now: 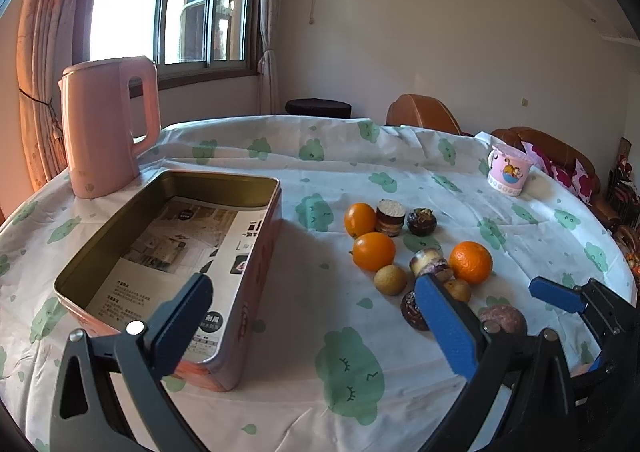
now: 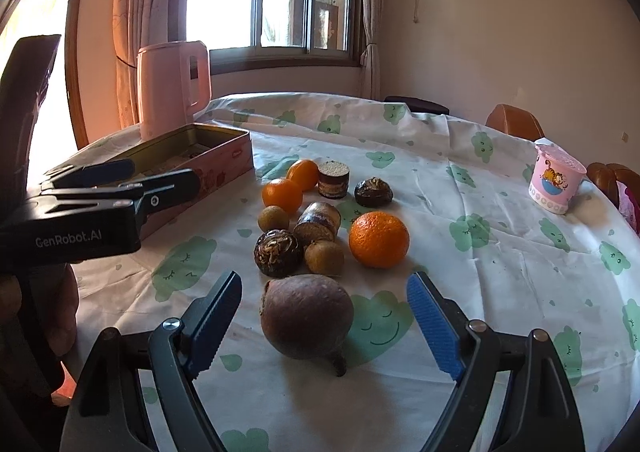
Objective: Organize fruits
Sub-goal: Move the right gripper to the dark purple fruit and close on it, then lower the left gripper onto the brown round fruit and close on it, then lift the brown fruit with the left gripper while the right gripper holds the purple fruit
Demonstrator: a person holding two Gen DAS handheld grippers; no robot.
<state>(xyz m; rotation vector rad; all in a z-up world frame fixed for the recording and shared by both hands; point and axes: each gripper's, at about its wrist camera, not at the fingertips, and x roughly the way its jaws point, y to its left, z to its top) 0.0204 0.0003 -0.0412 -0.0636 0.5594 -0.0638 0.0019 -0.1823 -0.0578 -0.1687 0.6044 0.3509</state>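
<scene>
Target is the round purplish-brown fruit with a stubby stem, on the cloud-print tablecloth between our right gripper's spread jaws, pads clear of it on both sides. We close slowly at its widest girth (stem side rolls). Left gripper hangs open, empty, over the pink rectangular tin's near corner.

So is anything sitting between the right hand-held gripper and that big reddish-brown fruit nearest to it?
Nothing visible. The right hand-held gripper is open, and the reddish-brown fruit lies on the tablecloth between its fingers, untouched. The other fruits lie beyond it.
</scene>
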